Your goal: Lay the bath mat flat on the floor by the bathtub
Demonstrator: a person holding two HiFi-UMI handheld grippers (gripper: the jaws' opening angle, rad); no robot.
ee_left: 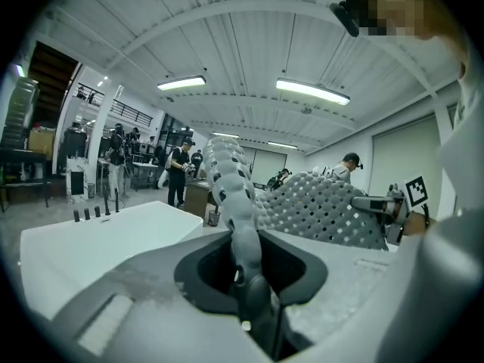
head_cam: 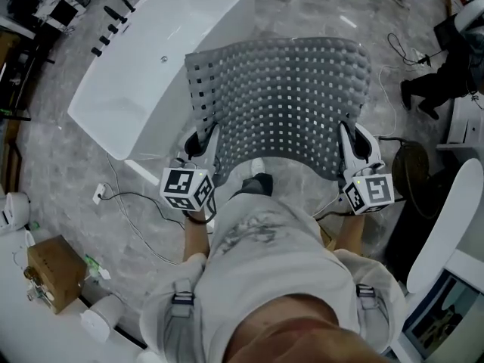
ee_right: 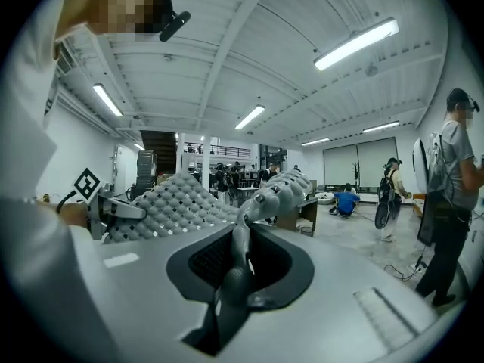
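Bath mat: We saw the grey perforated bath mat held up off the floor. It was spread as 1 wide sheet in front of the person, and its far edge curled over away from them.
Mat's place: It hung just beside the white bathtub. In the head view its left corner overlapped the tub's near end, and no part of it lay flat.
Left gripper: The left gripper sat low at the person's left side. Its marker cube was near the waist, and its fingers pointed away from the body and tilted upward.
Left fingers: In the left gripper view we found them clenched on the mat's near left edge, which rose in a bumpy ridge straight out of the grip.
Right gripper: The right gripper mirrored it at the right side, level with the left 1 and well apart from it across the mat's width.
Right fingers: In the right gripper view they were pinched on the near right edge, and the sheet ran off to the left toward the other gripper.
Arms: Both forearms reached down and forward on either side of the torso.
Feet: 1 dark shoe showed on the floor below the mat's near edge, between the 2 grippers.
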